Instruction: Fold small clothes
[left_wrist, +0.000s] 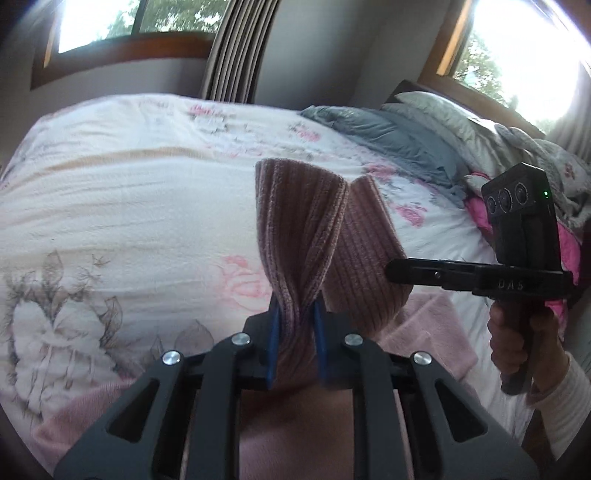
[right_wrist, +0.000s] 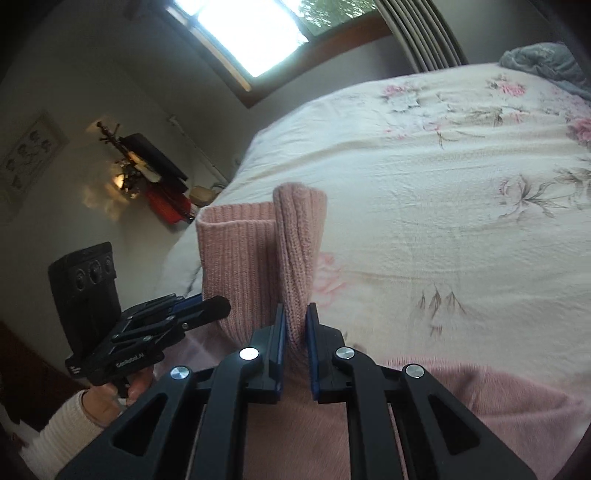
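Bedroom with a floral bedspread (left_wrist: 129, 177) under bright windows. The pink knit garment (right_wrist: 299, 236) is lifted above the bed, near its front edge. Left gripper (left_wrist: 295, 317) fingers are pinched on one ribbed fold, right gripper (right_wrist: 295, 325) fingers clamped on the next one.

We see a small pink knit garment (left_wrist: 354, 251) with ribbed cuffs, lifted above the floral bedspread (left_wrist: 129, 206). We hold it by two ribbed ends: one stands pinched upright and twisted in our left gripper (left_wrist: 295, 332), the other is pinched in our right gripper (right_wrist: 295, 332). Both cuffs point upward, side by side, touching. The fuzzy pink body sags below them onto the bed.
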